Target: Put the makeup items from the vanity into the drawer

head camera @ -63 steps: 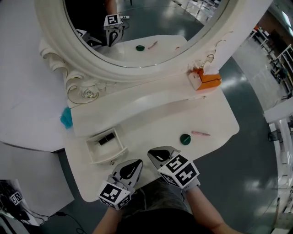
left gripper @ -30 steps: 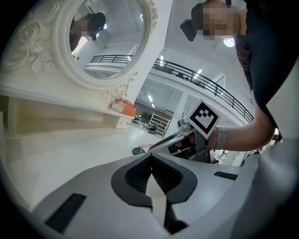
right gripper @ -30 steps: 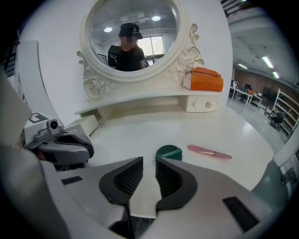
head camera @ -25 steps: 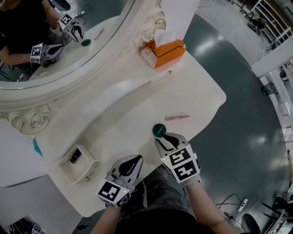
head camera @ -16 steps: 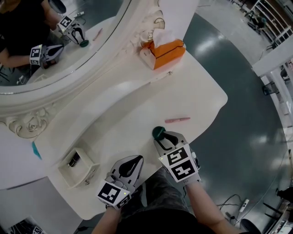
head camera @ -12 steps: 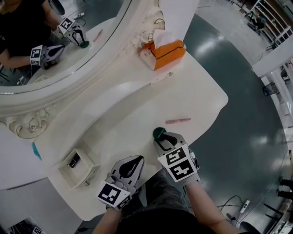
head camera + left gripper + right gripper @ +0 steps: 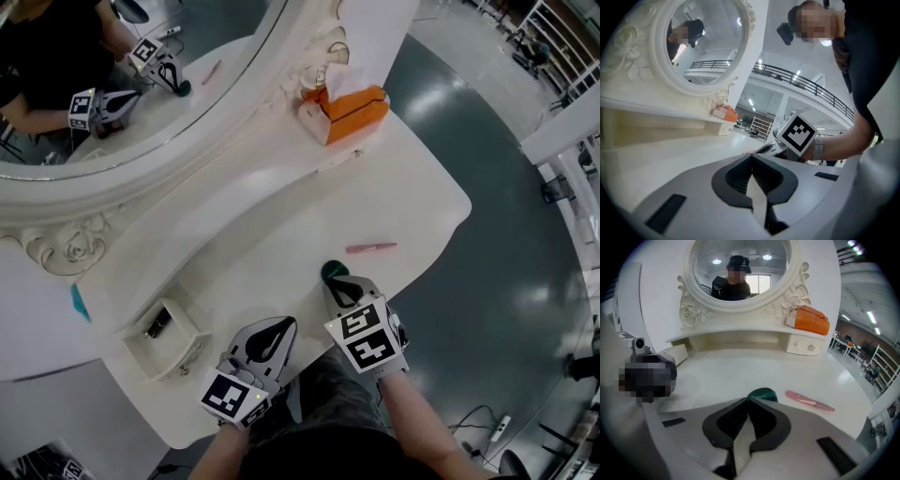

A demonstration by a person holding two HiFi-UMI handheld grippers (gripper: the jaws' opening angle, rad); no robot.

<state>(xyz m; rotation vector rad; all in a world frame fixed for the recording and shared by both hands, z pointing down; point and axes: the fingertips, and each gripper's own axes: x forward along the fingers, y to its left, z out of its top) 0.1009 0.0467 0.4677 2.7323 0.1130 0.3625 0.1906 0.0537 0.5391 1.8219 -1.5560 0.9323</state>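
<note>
A round green compact (image 7: 330,271) (image 7: 764,394) lies on the white vanity top (image 7: 281,216) near its front edge. A pink stick (image 7: 371,247) (image 7: 809,401) lies just right of it. My right gripper (image 7: 342,282) (image 7: 750,400) points steeply down at the compact. Its jaws have just been closing and the tips now meet at the compact's near edge; whether they pinch it I cannot tell. My left gripper (image 7: 272,329) (image 7: 752,157) hovers shut and empty at the front edge, left of the right one. The small drawer (image 7: 184,352) stands open at the left, a dark item (image 7: 157,322) inside.
An orange tissue box (image 7: 352,112) (image 7: 812,319) stands on the raised shelf at the back right. The big oval mirror (image 7: 141,84) rises behind and reflects both grippers. The person's legs are under the front edge. Grey floor lies to the right.
The right gripper's jaws, spread beside the compact a second ago, have come together at its near edge. The left gripper has stayed where it was.
</note>
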